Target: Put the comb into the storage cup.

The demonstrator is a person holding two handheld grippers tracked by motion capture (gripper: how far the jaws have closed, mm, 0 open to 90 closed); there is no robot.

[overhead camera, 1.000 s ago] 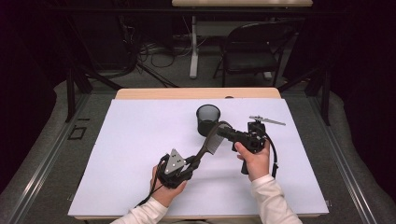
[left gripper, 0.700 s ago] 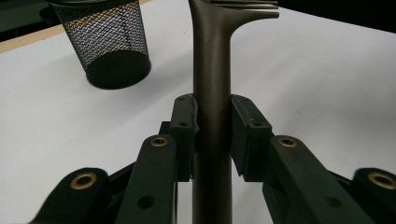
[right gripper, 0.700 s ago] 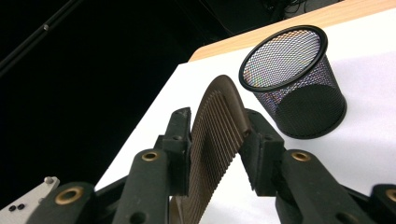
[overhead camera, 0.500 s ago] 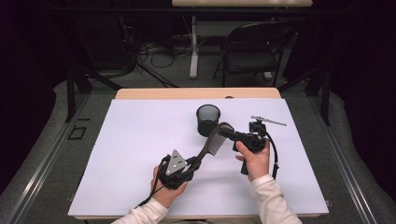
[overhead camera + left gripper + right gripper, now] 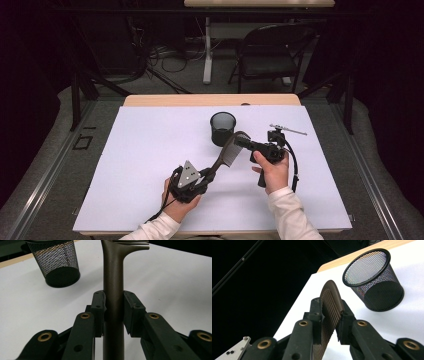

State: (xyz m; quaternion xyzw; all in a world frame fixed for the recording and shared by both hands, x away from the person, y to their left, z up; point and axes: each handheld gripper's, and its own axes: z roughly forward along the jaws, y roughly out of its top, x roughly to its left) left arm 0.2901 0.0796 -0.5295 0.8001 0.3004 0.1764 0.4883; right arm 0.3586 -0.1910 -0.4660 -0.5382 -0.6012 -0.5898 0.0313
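Right gripper (image 5: 331, 322) newly around comb (image 5: 330, 307)

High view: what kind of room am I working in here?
Probably a recording lab or studio: a white-covered table ringed by dark curtains, loose cables on the floor behind, and a folding chair.

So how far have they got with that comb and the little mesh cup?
Done: the comb is off the table, its handle clamped in the left gripper. In hand: the right gripper has just been closing its jaws on the comb's toothed end, so both grippers hold it, apparently a handover. Left, probably: the left lets go and the comb goes into the mesh cup, which stands upright beside it with nothing visible inside.
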